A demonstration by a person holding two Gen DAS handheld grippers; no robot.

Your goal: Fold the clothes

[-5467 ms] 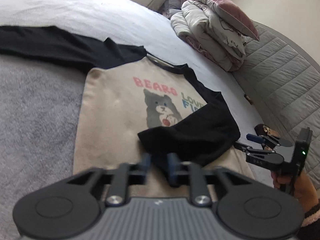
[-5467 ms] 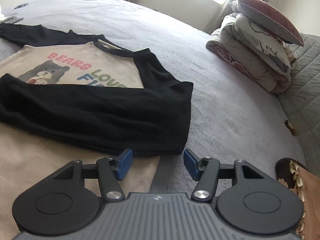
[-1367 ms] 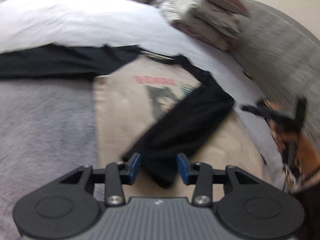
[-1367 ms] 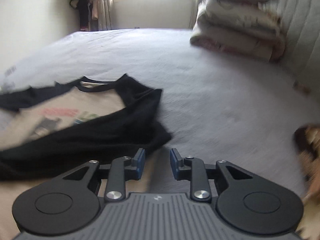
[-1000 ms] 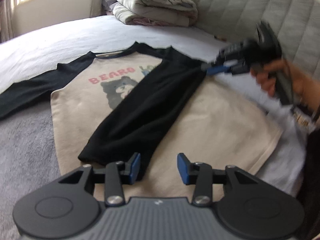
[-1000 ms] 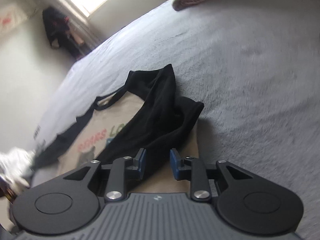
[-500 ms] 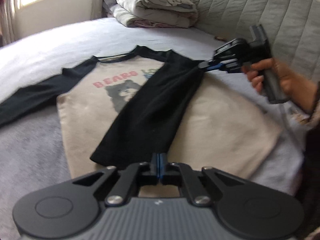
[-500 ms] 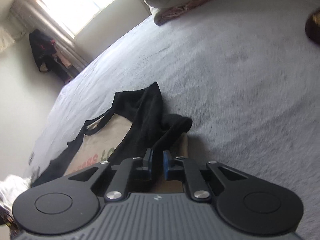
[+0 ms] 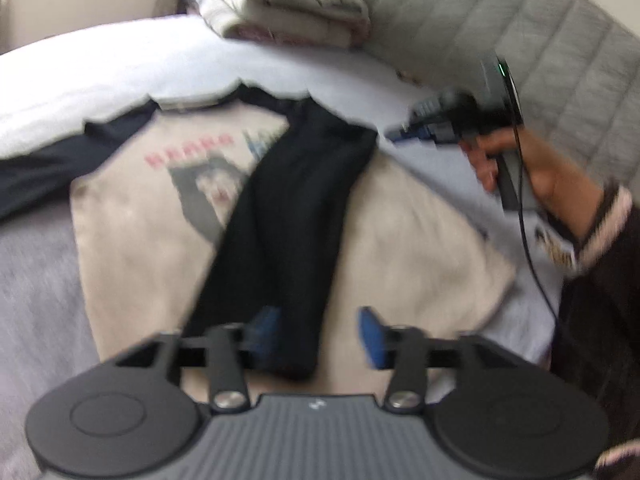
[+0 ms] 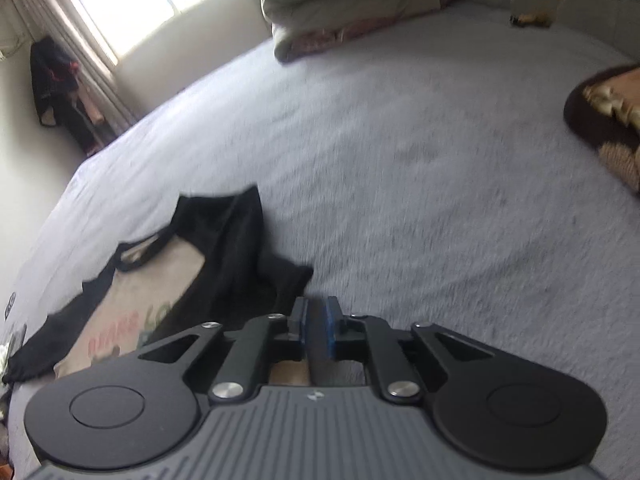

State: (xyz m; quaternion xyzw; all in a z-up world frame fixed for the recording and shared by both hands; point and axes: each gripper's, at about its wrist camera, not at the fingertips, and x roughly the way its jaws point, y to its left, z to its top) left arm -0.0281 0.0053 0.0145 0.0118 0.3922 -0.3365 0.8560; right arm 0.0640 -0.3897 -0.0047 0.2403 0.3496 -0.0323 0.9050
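A beige shirt [image 9: 400, 248] with a bear print and black sleeves lies flat on the bed. One black sleeve [image 9: 288, 208] is folded diagonally down across its front. The other sleeve [image 9: 36, 176] stretches out to the left. My left gripper [image 9: 318, 332] hovers over the folded sleeve's cuff with its jaws opening; the cuff lies below them, not pinched. A hand holds my right gripper [image 9: 400, 136] just right of the shirt's shoulder, clear of the cloth. In the right wrist view the right gripper [image 10: 316, 336] has jaws opening, a narrow gap with nothing in it, beside the black shoulder [image 10: 232, 248].
Folded bedding [image 9: 288, 12] is stacked at the head of the bed against a quilted headboard [image 9: 540, 60]. Grey sheet [image 10: 440, 180] spreads to the right of the shirt. A brown and gold item [image 10: 608, 120] lies at the right edge. Dark clothes [image 10: 56, 80] hang by the window.
Half a second ago both grippers were shut on the sleeve, left at the cuff, right at the shoulder. Both have let go: left jaws stand wide, right jaws slightly apart and off the cloth.
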